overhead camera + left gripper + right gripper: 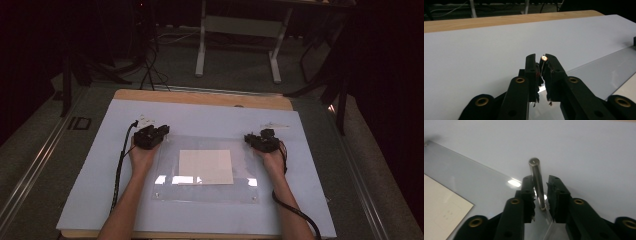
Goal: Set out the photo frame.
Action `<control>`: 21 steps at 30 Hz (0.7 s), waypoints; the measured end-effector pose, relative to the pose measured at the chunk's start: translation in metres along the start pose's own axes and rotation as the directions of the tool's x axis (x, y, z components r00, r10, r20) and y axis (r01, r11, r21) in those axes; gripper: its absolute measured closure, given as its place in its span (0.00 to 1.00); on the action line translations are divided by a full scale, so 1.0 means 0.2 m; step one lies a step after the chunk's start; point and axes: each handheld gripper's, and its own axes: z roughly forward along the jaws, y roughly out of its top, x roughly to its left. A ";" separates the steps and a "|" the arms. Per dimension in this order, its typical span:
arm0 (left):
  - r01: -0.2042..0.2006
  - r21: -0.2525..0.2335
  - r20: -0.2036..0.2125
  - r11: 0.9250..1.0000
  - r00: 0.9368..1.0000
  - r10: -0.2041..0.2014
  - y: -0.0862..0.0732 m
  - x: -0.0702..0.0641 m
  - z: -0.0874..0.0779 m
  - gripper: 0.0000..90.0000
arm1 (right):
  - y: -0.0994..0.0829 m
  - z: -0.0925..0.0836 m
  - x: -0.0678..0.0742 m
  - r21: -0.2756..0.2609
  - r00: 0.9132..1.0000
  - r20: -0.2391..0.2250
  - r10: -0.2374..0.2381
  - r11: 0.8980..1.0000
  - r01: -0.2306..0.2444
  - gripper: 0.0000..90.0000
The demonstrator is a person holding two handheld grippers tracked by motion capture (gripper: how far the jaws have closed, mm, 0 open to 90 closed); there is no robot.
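While your forearms reach in from the near edge in the high view, your left gripper (pixel 151 136) sits at the far left corner of the clear rectangular acrylic sheet (pixel 206 192), and your right gripper (pixel 262 141) sits at its far right corner. That sheet lies flat on the pale blue-white board (pixel 90 185) covering the wooden table (pixel 200 97). A cream square sheet of paper (pixel 206 166) rests at the sheet's middle, between your two hands. Beyond the acrylic sheet's far right corner, a few small pale pieces (pixel 274 124) lie on the board; what they are is too small to tell. A black cable (pixel 119 170) trails back from your left gripper beside the acrylic sheet's left edge.

From the left gripper view, your left gripper (pixel 541 58) has its jaws nearly together, with only a thin slit between them. A small round brass-coloured end (pixel 544 58) shows at the tip; whether the jaws clamp it, I cannot tell. The acrylic sheet (pixel 604 72) runs off to the right of the jaws.

From the right gripper view, your right gripper (pixel 540 180) straddles a slim upright silver metal pin (pixel 536 180) standing at the acrylic sheet's (pixel 469 177) corner. One jaw touches the pin, while a gap remains on the other side. The cream paper (pixel 441 212) lies toward the sheet's middle.
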 end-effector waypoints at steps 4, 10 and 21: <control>-0.005 0.000 -0.001 1.000 1.000 0.005 0.00 0.00 0.00 0.92 | 0.02 -0.04 0.01 -0.043 1.000 0.001 -0.028 0.999 0.028 0.80; 0.006 0.003 0.004 1.000 1.000 -0.006 0.00 0.00 0.00 0.92 | 0.04 -0.07 0.03 -0.092 0.999 0.016 -0.041 0.995 0.042 0.84; 0.008 -0.013 0.014 1.000 1.000 -0.008 0.01 0.01 -0.01 0.90 | 0.03 -0.09 0.05 -0.108 0.996 0.044 -0.081 0.991 0.086 0.92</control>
